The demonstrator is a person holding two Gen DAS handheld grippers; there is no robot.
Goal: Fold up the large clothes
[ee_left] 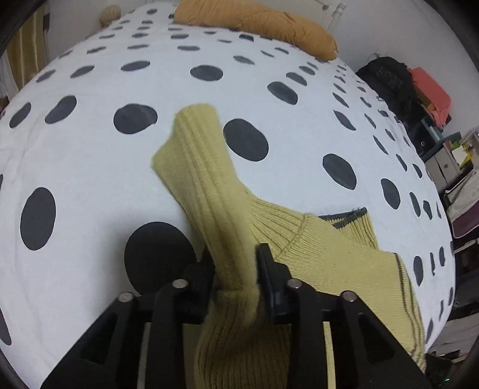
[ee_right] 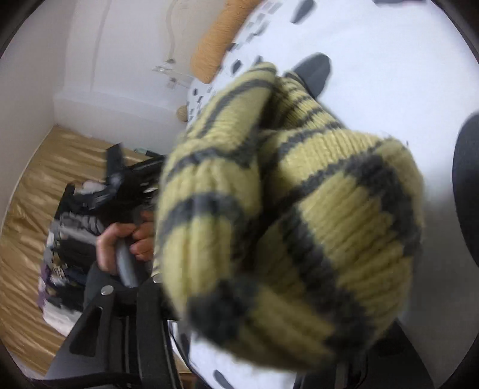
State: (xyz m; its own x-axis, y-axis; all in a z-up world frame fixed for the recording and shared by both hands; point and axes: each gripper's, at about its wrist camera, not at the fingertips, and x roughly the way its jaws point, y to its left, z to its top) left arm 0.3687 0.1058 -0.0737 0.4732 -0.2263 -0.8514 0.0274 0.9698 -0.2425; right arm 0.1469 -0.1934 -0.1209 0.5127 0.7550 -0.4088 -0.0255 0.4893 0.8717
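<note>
A yellow-green knit sweater (ee_left: 314, 254) with dark grey stripes lies partly on the white bed with dark dots (ee_left: 89, 149). My left gripper (ee_left: 235, 272) is shut on a ribbed sleeve (ee_left: 197, 155) that stretches forward over the bed. In the right wrist view a bunched striped part of the sweater (ee_right: 299, 209) fills the frame and hides the right gripper's fingers. The left gripper (ee_right: 128, 185) and the hand holding it show behind the sweater at the left.
An orange pillow (ee_left: 257, 24) lies at the bed's far end. A black bag (ee_left: 386, 80), red cloth and shelves stand at the right of the bed. A pile of clothes (ee_right: 69, 239) and a golden sheet (ee_right: 27, 209) lie beside the bed.
</note>
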